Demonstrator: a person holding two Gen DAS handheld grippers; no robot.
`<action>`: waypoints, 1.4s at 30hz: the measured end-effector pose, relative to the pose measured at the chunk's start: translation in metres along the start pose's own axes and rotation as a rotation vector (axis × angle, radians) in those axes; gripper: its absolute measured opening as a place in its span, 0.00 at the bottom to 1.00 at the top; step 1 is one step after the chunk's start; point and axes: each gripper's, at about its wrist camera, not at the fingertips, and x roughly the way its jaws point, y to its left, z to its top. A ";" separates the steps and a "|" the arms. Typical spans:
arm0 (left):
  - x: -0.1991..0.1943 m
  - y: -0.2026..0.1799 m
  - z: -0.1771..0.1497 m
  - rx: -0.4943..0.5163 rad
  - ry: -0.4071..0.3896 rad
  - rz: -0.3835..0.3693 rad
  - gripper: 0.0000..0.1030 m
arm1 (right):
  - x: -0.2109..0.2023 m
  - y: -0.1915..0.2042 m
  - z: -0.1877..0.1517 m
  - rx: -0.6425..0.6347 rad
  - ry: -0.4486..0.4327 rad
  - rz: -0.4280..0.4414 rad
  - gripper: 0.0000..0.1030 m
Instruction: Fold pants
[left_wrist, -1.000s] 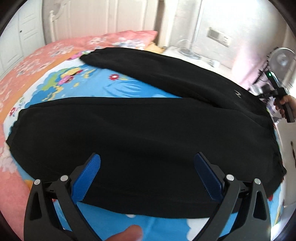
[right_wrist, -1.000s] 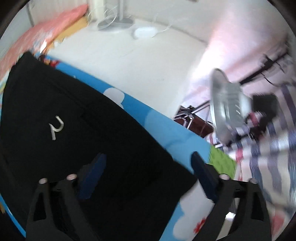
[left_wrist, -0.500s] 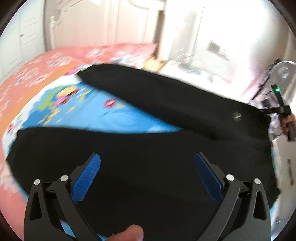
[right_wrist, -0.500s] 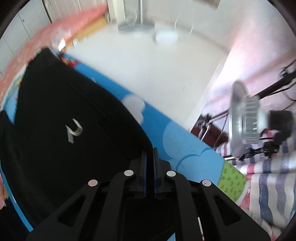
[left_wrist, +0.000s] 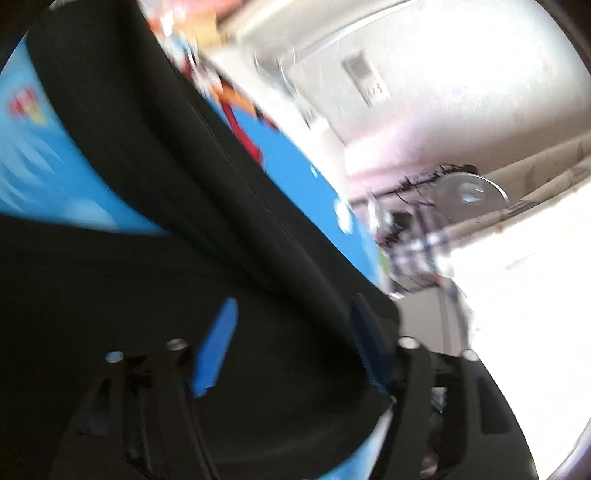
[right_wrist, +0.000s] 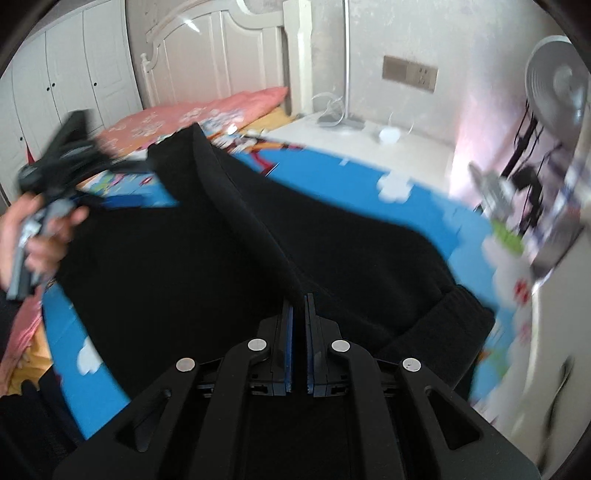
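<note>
The pants are lying on the bed, black cloth spreading over the blue sheet, with one ridge of fabric rising toward the right gripper. That gripper is pinching a fold of the pants between nearly closed jaws, apparently lifting the far side so it can be carried over onto the other leg. The left gripper is sitting with its jaws wide apart, the blue pads straddling dark cloth near the waistband without clamping it; it seems to be lining up for a grip on the same edge, so both ends can travel together. In the right view the person's hand is holding the left tool at the frame's left side. Both views are smearing with motion, the left one heavily, so seams and the waistband there are hard to make out. The leg ends are running out of frame, and how much cloth lies inside the right jaws is hidden.
</note>
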 end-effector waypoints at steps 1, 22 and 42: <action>0.012 0.000 -0.003 -0.014 0.030 -0.035 0.58 | 0.003 0.006 -0.002 0.000 0.005 -0.005 0.06; 0.098 -0.056 -0.009 0.001 0.250 -0.117 0.13 | -0.019 0.002 -0.062 0.719 -0.142 0.274 0.80; 0.060 -0.056 -0.017 -0.012 0.204 -0.130 0.11 | 0.050 -0.033 -0.070 1.356 -0.475 0.383 0.53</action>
